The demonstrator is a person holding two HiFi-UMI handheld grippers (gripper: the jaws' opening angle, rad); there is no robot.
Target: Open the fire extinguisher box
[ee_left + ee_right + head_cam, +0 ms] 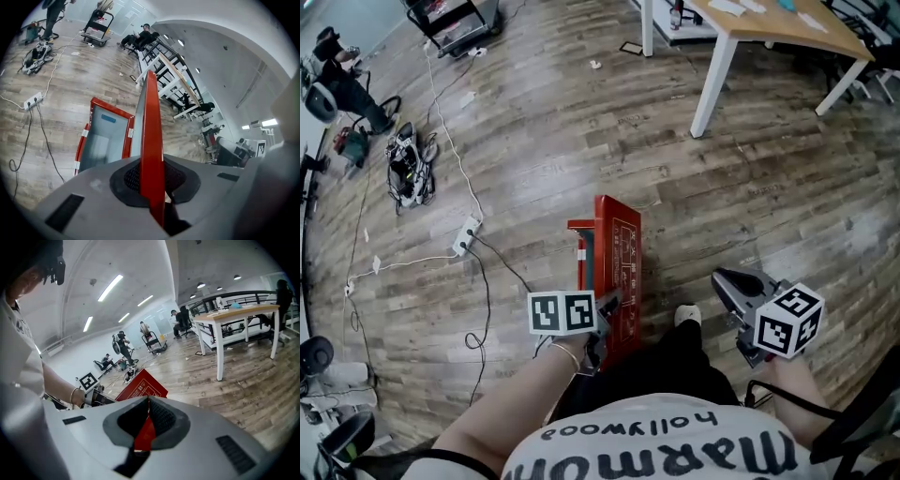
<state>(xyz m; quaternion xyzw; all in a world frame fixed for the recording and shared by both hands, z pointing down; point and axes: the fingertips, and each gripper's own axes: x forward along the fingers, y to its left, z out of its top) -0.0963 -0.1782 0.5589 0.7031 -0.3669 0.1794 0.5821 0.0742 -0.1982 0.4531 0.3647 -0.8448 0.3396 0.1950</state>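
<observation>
The red fire extinguisher box lies on the wood floor with its grey inside showing. Its red door stands up on edge, printed side facing right. My left gripper is shut on the near edge of that door, which runs straight between the pads. My right gripper hangs to the right of the box, apart from it, shut with nothing held. In the right gripper view the door shows beyond the closed jaws of the right gripper.
A white-legged wooden table stands at the back right. A power strip with cables lies left of the box, a cable tangle farther left, a cart at the back. My white shoe is beside the box.
</observation>
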